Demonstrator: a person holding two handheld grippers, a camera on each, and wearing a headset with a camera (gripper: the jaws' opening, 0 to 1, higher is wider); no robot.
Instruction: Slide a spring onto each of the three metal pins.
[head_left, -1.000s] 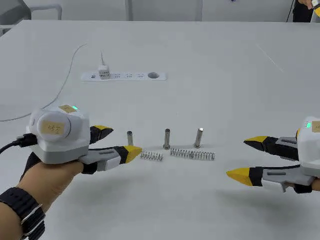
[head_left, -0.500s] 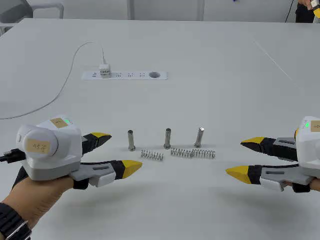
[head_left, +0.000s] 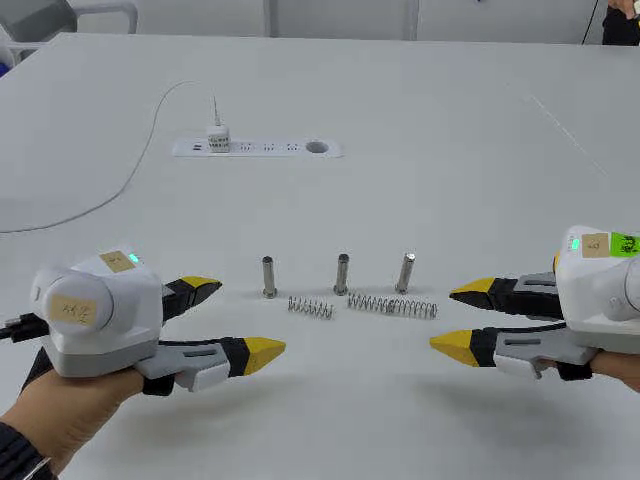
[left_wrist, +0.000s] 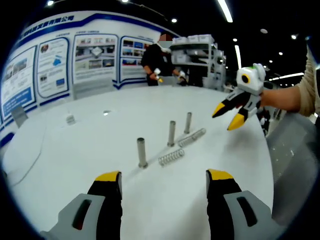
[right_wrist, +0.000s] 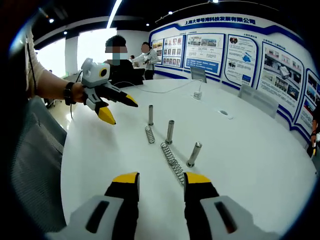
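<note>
Left hand-held gripper (head_left: 247, 318) spread apart, right hand-held gripper (head_left: 445, 318) likewise, pins (head_left: 342, 273) upright, springs (head_left: 392, 305) lying flat along the row

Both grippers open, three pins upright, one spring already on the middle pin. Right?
Not quite. The middle pin is bare; the springs all lie flat on the table, as the head view shows. The rest holds.

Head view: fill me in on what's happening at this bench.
A person holds the left gripper and right gripper, both open and empty, either side of three standing metal pins on the white table. A short spring and a longer run of spring lie flat in front of the pins. No pin wears a spring yet.
</note>
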